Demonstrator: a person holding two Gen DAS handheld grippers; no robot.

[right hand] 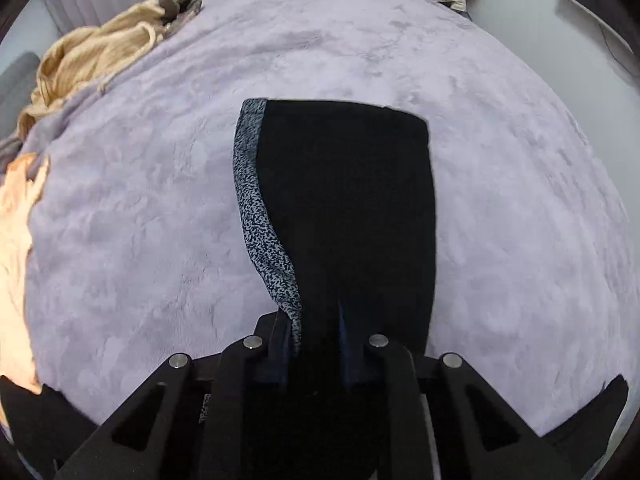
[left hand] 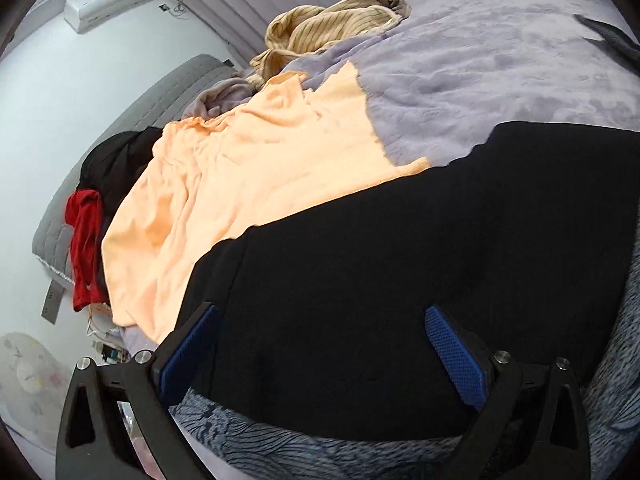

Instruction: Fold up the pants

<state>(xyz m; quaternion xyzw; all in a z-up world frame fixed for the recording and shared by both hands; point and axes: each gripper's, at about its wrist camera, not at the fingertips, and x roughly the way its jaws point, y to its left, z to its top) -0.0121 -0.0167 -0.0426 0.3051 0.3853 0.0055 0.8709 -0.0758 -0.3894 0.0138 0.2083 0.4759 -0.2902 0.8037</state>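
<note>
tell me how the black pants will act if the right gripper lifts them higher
The black pants will probably flop: the cloth already sags and curls over by the right gripper, baring the speckled lining. The free end should drag across the fuzzy purple blanket rather than slide. They look light.

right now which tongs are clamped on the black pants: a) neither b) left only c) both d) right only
d: in the right wrist view the right tongs are closed on a bunched fold of the black pants, which hang away from them over the lavender blanket, while the left tongs stand wide open over the cloth with nothing pinched between them.
</note>
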